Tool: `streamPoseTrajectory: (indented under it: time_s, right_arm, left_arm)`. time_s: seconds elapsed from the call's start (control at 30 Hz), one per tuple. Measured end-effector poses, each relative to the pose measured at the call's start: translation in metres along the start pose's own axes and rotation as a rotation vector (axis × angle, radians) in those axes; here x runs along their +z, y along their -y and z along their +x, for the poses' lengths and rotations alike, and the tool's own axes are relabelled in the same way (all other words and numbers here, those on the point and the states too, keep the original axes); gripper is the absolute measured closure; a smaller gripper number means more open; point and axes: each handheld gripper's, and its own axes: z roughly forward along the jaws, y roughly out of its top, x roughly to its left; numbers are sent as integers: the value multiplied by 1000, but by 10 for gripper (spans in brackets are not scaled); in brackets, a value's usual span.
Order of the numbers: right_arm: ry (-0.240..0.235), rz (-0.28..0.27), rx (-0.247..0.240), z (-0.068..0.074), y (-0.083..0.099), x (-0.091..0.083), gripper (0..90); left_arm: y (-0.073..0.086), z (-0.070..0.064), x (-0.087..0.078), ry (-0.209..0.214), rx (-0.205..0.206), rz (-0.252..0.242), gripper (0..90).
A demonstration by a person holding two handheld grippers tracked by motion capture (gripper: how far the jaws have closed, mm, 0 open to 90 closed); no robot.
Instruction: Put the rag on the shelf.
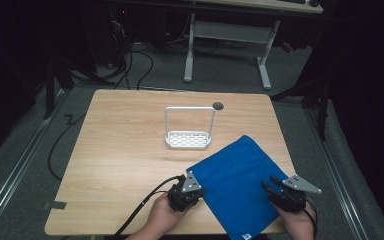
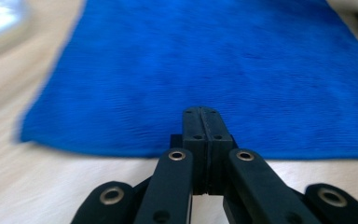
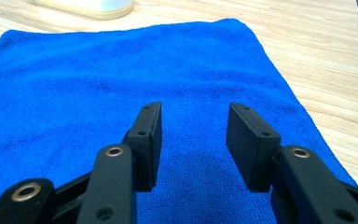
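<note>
Blue square microfibre cloth (image 1: 237,186) flat on wooden table (image 1: 120,165), near white wire rack (image 1: 189,131). Left gripper (image 2: 201,116) at cloth's left edge, jaws pressed together, empty. Right gripper (image 3: 193,128) over cloth's right side, jaws wide.

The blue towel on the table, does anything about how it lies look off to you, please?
The blue towel lies skewed to the table edges, and its near corner hangs over the front edge. It looks flat and clean otherwise.
</note>
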Motion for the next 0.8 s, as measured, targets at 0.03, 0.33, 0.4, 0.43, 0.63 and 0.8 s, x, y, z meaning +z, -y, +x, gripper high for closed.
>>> streamPoseTrajectory:
  time_s: [0.03, 0.33, 0.4, 0.43, 0.63, 0.8]
  right_arm:
    - [0, 1, -1, 0, 0, 0, 559]
    - [-8, 11, -2, 3, -1, 4, 547]
    - [-10, 10, -5, 2, -1, 5, 546]
    - [-10, 11, -7, 2, -1, 5, 544]
    - [-19, 5, -10, 3, -3, 6, 543]
    - [-39, 5, -11, 3, -8, 13, 564]
  left_arm:
    - [-1, -4, 5, 5, 18, 16, 900]
    - [2, -8, 16, -2, 48, 64, 900]
    - [3, -6, 14, -6, 46, 69, 900]
    - [3, -6, 14, -6, 46, 69, 900]
    - [11, 2, 4, 5, 11, 69, 900]
    - [22, 10, -12, 1, -28, 77, 900]
